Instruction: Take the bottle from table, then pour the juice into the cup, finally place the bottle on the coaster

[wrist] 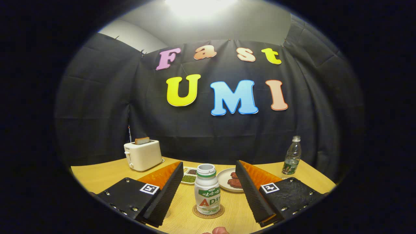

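Bottle (207, 188) upright on coaster (208, 213), wooden table (100, 177); gripper (208, 183) apparently spread wide.

Desk (107, 177): pale wood-grain surface, smooth, light sheen. Bottle (207, 190): opaque plastic, smooth, with a glossy printed label wrap. Coaster (195, 213) under it: looks like cork or fibre, matt. Fingers (169, 191): ribbed, matt inner faces, standing apart on either side of the bottle, not touching it. Toaster (143, 155): smooth plastic-looking shell, satin finish. Water bottle (292, 157): clear, glossy plastic. Plate (223, 178): smooth, glazed look.
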A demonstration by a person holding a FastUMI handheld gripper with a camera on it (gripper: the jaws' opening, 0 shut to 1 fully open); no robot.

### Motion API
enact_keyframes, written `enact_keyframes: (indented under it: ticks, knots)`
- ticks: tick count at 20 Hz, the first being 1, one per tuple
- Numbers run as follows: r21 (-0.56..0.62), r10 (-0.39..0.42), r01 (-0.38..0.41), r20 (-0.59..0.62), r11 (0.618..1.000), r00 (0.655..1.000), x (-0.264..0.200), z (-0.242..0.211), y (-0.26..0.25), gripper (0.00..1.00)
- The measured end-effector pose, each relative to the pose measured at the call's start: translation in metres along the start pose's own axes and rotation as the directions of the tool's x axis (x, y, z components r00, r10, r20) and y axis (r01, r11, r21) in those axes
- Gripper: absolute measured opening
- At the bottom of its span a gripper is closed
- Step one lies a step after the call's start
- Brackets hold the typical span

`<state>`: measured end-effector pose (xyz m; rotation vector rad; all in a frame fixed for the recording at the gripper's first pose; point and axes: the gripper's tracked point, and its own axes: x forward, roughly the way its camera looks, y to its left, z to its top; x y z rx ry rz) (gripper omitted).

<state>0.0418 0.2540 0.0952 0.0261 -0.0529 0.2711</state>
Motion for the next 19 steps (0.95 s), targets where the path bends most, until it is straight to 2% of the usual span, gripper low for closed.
enact_keyframes:
  ticks: [5, 8, 10, 13, 16, 19]
  knots:
    - [-0.042, -0.035, 0.037, 0.053, 0.998, 0.998, -0.038, 0.072, -0.007, 0.98]
    - [-0.068, -0.021, 0.027, 0.087, 0.997, 0.996, -0.061, 0.081, -0.008, 0.98]
    - [-0.041, 0.025, -0.021, 0.090, 0.999, 0.996, -0.079, 0.059, -0.012, 0.97]
    - [-0.009, 0.080, -0.080, 0.039, 0.997, 0.996, -0.100, -0.008, -0.039, 0.97]
    - [-0.019, 0.033, -0.033, -0.016, 0.999, 0.999, -0.108, -0.062, -0.091, 0.97]
    - [-0.048, -0.080, 0.081, 0.016, 0.996, 0.997, -0.113, -0.074, -0.149, 0.97]
